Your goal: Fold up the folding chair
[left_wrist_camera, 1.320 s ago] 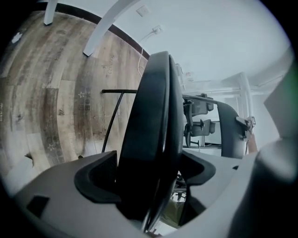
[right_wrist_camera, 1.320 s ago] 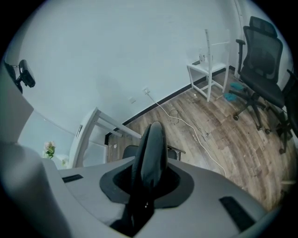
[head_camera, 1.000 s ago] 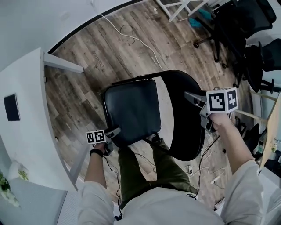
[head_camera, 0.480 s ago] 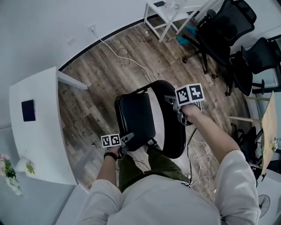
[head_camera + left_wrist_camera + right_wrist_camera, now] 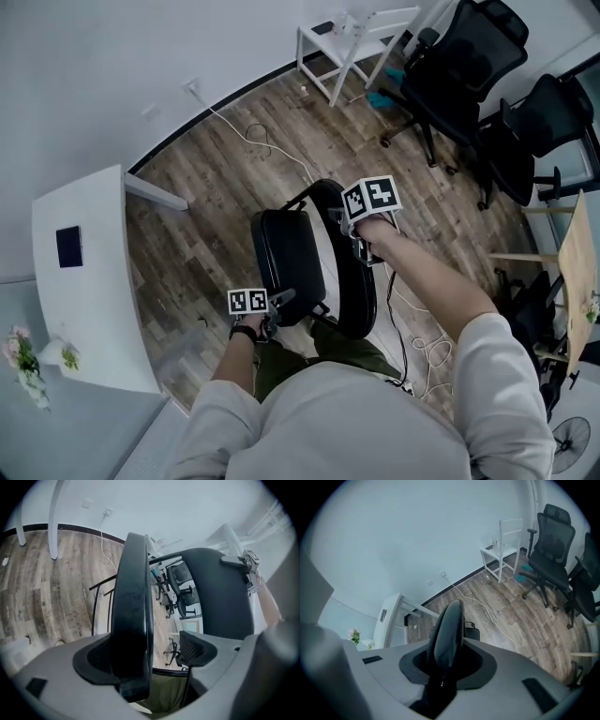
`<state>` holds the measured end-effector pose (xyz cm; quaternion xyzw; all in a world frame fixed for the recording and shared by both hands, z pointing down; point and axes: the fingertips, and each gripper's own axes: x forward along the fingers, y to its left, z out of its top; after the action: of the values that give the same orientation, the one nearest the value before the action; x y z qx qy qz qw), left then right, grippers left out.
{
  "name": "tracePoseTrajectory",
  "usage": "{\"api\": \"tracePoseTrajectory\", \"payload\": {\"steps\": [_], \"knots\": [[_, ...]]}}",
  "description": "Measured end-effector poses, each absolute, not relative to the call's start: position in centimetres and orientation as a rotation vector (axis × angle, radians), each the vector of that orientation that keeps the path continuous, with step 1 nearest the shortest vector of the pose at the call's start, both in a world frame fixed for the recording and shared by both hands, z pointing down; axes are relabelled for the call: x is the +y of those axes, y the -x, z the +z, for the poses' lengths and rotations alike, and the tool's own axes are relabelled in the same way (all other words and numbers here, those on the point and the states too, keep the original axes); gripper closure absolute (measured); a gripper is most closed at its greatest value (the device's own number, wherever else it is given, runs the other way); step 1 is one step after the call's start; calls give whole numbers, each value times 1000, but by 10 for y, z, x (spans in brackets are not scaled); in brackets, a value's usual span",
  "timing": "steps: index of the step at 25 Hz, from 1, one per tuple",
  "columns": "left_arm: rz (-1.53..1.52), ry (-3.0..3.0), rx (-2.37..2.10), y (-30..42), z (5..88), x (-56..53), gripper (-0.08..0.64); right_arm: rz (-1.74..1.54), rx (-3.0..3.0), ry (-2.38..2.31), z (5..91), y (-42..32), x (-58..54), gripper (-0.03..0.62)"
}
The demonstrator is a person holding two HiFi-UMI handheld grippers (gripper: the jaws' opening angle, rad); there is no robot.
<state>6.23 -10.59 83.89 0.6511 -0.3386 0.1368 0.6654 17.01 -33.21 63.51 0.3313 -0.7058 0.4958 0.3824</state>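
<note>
Folding chair (image 5: 291,262) sits mid-frame, open floor (image 5: 206,187) around, table (image 5: 84,281) well left. My right hand-held gripper (image 5: 343,217) pinches the backrest (image 5: 352,286) rim, jaws just easing open; left hand-held gripper (image 5: 279,297) sits wide around the seat (image 5: 133,616) edge.

Black folding chair (image 5: 305,253) on wood floor (image 5: 216,178), half folded — seat (image 5: 281,262) tipped up near backrest (image 5: 356,291)

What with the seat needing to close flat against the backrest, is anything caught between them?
Nothing visible. In the head view the gap between the seat and the backrest shows only floor, and the left gripper view shows it open too. The person's legs are just beyond its near end, apparently outside it.
</note>
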Motion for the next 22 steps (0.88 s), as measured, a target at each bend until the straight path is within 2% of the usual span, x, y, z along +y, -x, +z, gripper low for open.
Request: {"api": "tracePoseTrajectory", "payload": {"steps": [9,22], "knots": [[403,-1567,-622,-125,811,-111,146,1276,-1790,-852,626,-188,-336,482],[1080,-1916,-160,-208,805,-92,137,1286,-1784,-867,618,-213,-342,469]]}}
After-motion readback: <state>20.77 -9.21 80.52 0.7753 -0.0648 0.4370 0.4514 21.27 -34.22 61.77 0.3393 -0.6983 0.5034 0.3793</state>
